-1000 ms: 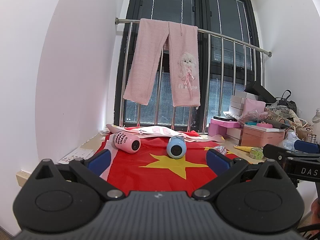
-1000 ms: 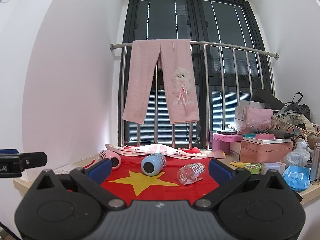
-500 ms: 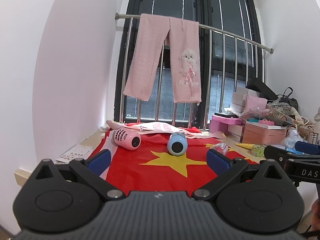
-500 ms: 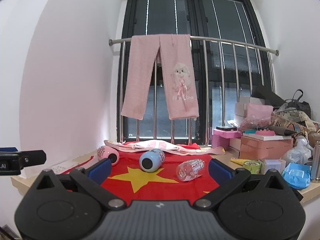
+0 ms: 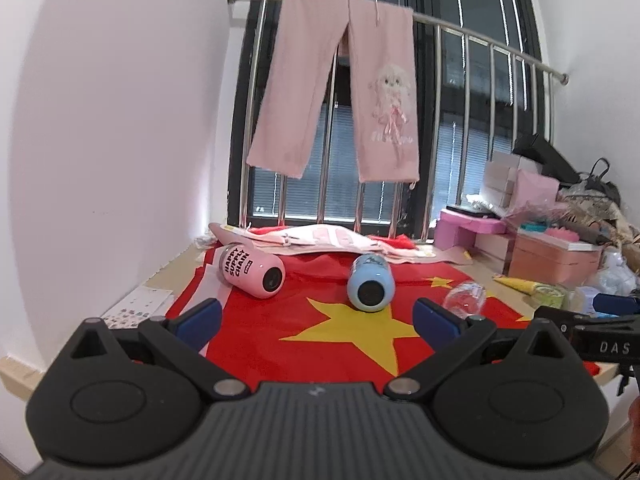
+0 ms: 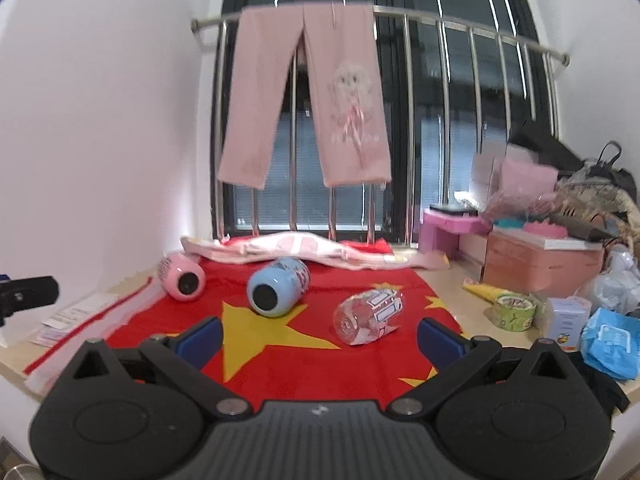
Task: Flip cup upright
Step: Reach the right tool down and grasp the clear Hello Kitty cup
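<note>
Three cups lie on their sides on a red flag cloth with yellow stars. A pink cup with black lettering lies at the left, also in the right wrist view. A blue cup lies in the middle, also in the right wrist view. A clear cup with a printed label lies at the right, partly seen in the left wrist view. My left gripper is open and empty, short of the cups. My right gripper is open and empty, near the clear cup.
Pink boxes, a tape roll, a blue packet and bags crowd the right side of the table. Folded pink cloth lies behind the cups. Pink trousers hang on a window rail. A white wall stands at the left.
Both grippers have moved forward and tilted down toward the table; the cups now look larger and nearer. The cups have not moved. Both grippers stay open.
</note>
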The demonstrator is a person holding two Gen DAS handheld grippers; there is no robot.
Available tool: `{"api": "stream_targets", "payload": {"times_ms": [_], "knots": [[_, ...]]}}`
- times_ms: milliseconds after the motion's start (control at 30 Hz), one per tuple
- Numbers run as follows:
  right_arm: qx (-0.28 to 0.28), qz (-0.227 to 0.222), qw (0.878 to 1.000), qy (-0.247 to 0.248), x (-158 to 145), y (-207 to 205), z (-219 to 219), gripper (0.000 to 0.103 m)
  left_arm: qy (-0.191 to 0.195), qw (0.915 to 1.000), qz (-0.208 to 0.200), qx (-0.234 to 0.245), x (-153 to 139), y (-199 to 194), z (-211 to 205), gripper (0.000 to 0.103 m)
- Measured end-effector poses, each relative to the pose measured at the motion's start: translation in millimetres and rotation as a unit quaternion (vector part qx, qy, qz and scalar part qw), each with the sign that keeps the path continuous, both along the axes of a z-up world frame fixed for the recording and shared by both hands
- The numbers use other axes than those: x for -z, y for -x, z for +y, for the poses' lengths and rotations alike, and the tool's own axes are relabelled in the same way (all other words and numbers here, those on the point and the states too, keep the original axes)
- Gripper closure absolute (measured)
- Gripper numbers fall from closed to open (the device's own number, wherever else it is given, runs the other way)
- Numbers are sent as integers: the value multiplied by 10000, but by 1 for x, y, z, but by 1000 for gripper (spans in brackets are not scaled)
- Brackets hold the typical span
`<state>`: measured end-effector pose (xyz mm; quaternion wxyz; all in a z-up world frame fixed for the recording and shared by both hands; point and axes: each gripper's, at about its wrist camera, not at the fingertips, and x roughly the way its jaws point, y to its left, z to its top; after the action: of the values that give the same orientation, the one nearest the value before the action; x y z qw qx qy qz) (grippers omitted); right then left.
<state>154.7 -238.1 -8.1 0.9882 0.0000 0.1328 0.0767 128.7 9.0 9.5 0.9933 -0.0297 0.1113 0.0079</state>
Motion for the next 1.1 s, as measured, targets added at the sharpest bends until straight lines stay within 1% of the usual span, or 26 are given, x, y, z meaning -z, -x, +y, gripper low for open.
{"api": "stream_targets", "payload": {"times_ms": [100,200,300,433,533,667,733,800,900,933,967,1000,1067,1100], "knots": [[29,414,9991,36,-2,-46,-1,0,-64,9999,107,33,-1,-28,2,0],[66,823,9964,183,-3,-91,0,0,-121,9996,243,-3,-2,-57,3,0],[151,1222,9916,394,-4,-137,3,0,-87,9991,410,23,-3,-86,6,0],[237,1896,9810,330,-6,-198,0,0,-98,9981,600,110,-3,-120,10,0],[377,2427,9693,137,-6,-242,-8,0,-185,9966,782,182,-2,-144,10,0],[608,3179,9460,-184,0,-288,-17,0,-266,9934,1085,242,2,-174,11,0],[735,3435,9360,-245,4,-306,-20,0,-251,9914,1261,221,6,-188,13,0],[907,3690,9240,-415,9,-322,-25,0,-215,9900,1374,228,10,-199,15,0],[1062,3940,9107,-648,15,-338,-28,0,-218,9894,1418,244,14,-212,15,0],[1133,3978,9079,-685,17,-344,-28,1,-222,9892,1429,247,15,-215,15,0],[1212,4012,9051,-716,19,-349,-28,2,-217,9890,1444,247,17,-217,14,0],[1293,4063,9012,-774,22,-355,-29,7,-208,9886,1468,246,19,-220,14,0],[1456,4245,8882,-982,31,-366,-33,23,-179,9879,1525,222,22,-223,14,0],[1510,4330,8823,-1066,36,-370,-35,30,-157,9875,1553,208,23,-224,14,0]]}}
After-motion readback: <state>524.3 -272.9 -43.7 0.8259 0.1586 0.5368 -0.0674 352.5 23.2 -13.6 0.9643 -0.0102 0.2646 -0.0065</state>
